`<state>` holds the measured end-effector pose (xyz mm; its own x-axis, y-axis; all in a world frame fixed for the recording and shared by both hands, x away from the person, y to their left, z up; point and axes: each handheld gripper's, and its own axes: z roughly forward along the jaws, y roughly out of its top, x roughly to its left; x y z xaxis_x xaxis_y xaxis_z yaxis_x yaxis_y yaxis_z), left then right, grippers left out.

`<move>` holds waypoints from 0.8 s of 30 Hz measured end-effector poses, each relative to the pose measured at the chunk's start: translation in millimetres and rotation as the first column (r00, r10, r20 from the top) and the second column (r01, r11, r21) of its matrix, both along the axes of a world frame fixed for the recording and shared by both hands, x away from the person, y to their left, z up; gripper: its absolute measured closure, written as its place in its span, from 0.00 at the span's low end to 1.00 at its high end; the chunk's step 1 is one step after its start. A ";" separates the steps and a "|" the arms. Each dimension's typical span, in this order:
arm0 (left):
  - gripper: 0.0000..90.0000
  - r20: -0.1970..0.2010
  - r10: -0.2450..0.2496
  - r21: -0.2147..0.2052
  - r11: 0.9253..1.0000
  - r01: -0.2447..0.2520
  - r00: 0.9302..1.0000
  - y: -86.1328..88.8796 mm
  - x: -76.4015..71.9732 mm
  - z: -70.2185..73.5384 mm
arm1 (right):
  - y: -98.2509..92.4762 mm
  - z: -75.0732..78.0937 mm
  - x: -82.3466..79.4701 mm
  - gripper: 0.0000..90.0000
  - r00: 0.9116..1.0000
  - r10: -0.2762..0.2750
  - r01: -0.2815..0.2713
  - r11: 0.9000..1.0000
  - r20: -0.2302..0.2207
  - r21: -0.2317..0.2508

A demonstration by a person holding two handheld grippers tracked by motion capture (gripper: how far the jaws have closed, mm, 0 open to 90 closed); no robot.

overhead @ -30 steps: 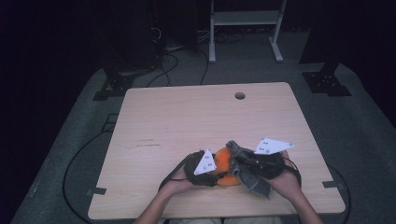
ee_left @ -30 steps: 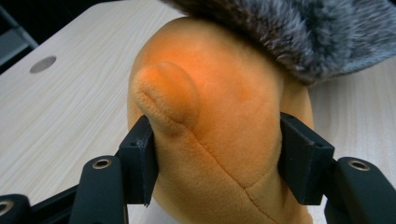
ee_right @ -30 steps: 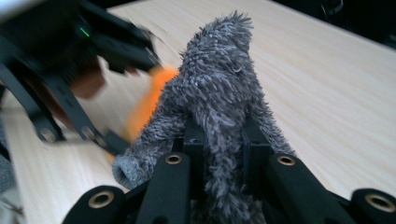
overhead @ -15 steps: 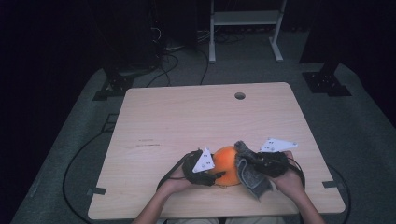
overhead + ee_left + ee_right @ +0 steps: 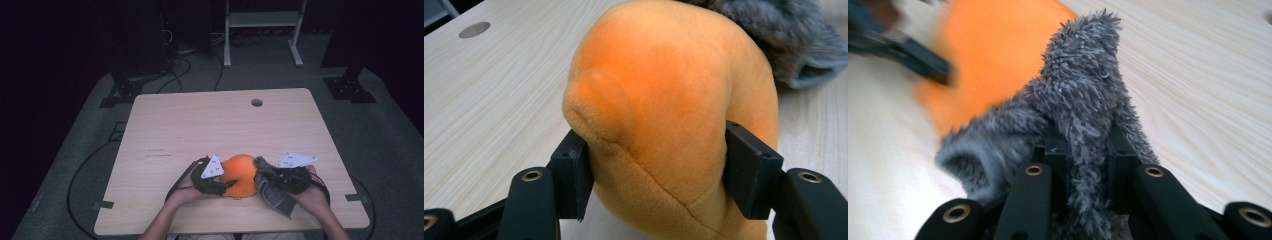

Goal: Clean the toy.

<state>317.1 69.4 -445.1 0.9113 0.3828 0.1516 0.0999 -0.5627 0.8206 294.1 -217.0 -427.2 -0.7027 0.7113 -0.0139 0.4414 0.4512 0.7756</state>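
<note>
Jaws of left gripper (image 5: 659, 185) squeeze orange plush (image 5: 669, 115); right gripper (image 5: 1087, 165) pinches grey cloth (image 5: 1083, 100).

Looks like a lab or recording studio: dark room, grey carpet (image 5: 395, 150), cables (image 5: 80, 175) trailing across it, black stand bases (image 5: 347, 87), a white metal rack (image 5: 262, 22), one bare wooden surface (image 5: 200, 125) with a grommet hole (image 5: 257, 102).

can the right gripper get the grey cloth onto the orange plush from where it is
Probably yes: the right gripper, shut on the grey cloth, sits right beside the orange plush, which the left gripper clamps. Nothing lies between.
</note>
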 end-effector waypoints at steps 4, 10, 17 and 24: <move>0.41 -0.002 0.006 0.000 1.000 -0.006 1.000 0.9 0.7 -0.8 | -2.7 4.9 -4.4 0.85 1.000 0.012 -0.012 0.999 0.012 0.034; 0.22 -0.080 0.001 -0.083 0.997 -0.008 0.997 8.1 4.7 12.4 | 6.0 0.5 -0.4 0.84 0.999 0.021 -0.022 0.999 0.029 0.025; 0.43 -0.031 0.024 -0.070 0.997 -0.026 0.999 7.6 3.7 11.2 | -3.2 -6.1 10.5 0.84 0.999 -0.045 0.045 0.999 0.016 0.015; 0.45 -0.015 0.051 -0.065 0.997 -0.051 0.999 4.8 3.9 8.2 | 10.2 16.4 -11.3 0.84 0.994 0.038 -0.047 0.995 0.099 0.087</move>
